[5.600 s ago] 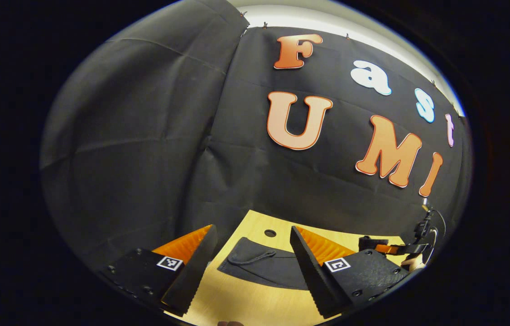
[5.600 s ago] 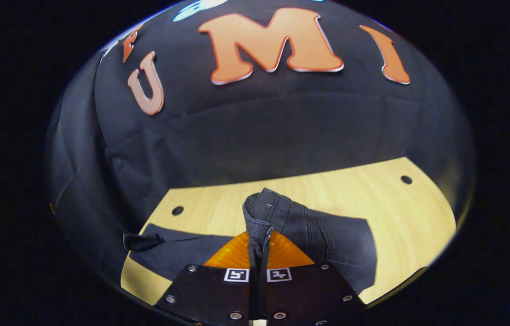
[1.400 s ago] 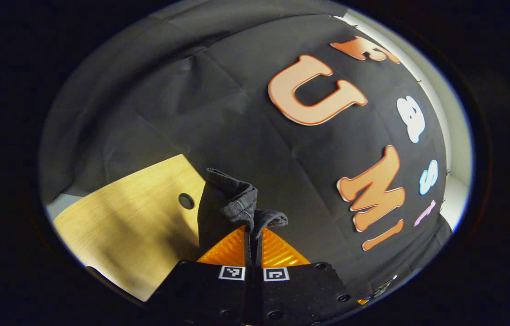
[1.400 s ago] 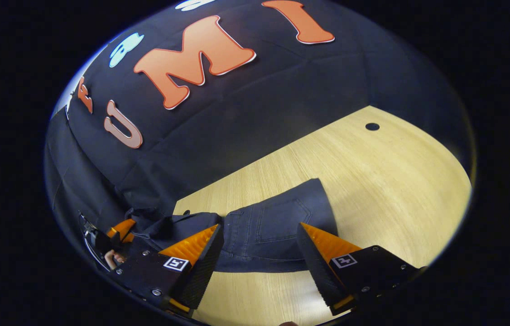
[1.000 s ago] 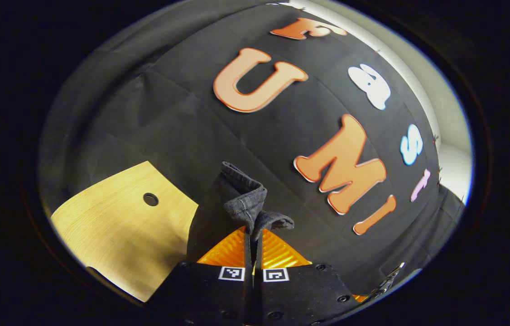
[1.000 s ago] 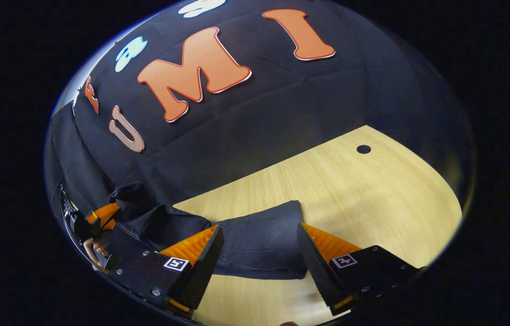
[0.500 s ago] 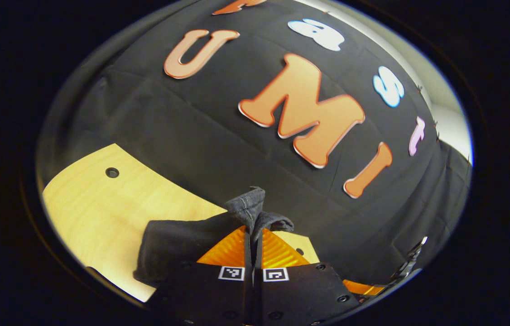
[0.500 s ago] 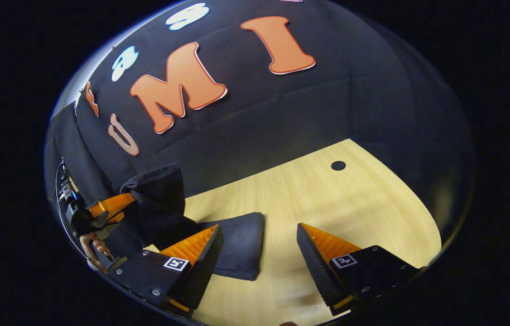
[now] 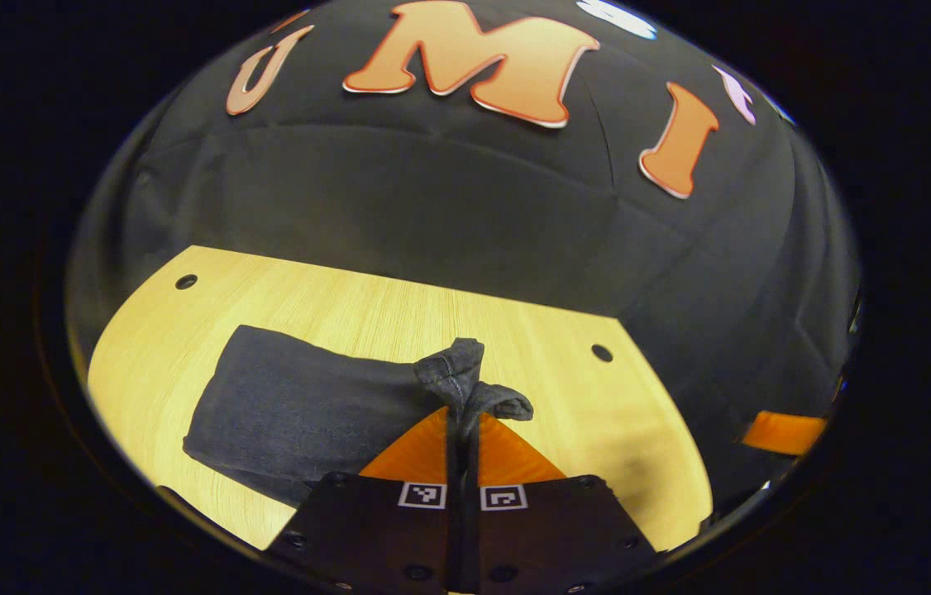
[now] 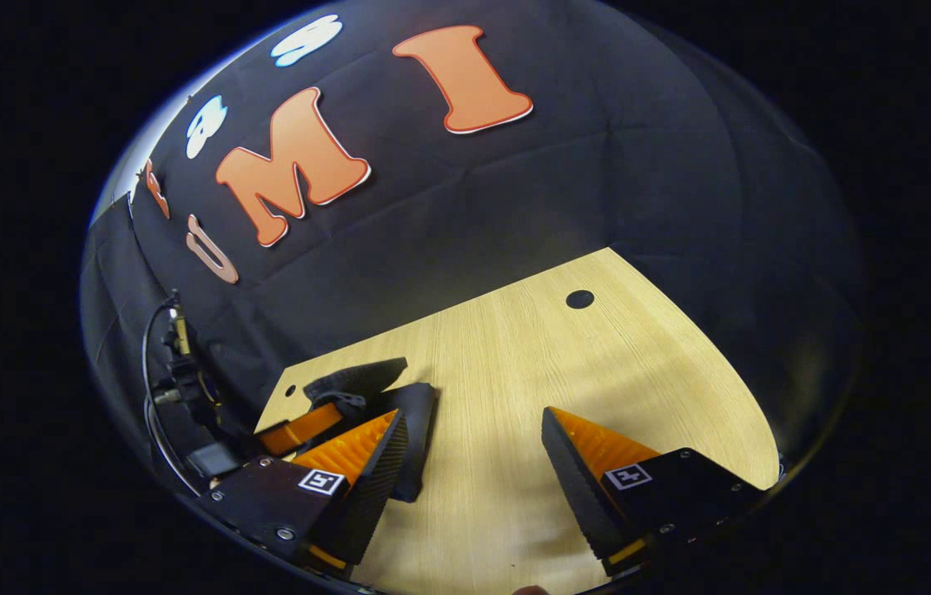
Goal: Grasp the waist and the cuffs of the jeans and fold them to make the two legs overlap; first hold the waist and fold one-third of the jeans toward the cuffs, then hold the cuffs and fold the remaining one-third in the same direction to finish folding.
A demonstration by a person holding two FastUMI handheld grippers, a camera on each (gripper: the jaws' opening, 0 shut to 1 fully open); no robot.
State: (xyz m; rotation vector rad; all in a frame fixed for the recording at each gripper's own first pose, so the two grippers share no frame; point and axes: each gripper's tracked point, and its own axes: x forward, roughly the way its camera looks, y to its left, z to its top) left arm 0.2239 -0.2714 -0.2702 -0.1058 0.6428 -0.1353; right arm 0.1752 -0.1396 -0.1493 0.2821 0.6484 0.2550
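In the left gripper view the left gripper (image 9: 463,413) has its fingers clamped together on a bunched edge of the jeans (image 9: 300,409), probably the cuffs. The folded bundle lies on the table (image 9: 399,310) with its long axis running to the lower left of the frame. So the left gripper is the nearer one. In the right gripper view the right gripper (image 10: 474,450) hangs with fingers wide apart over bare wood; the jeans and the left gripper sit at lower left, partly behind its finger.

Premises: a staged recording booth, not a home. A black cloth wall (image 9: 432,215) encloses the rear and sides of a pale wood-grain worktop (image 10: 565,372) with round drilled holes (image 10: 579,299). Cabling (image 10: 153,372) hangs at the left edge of the right gripper view.
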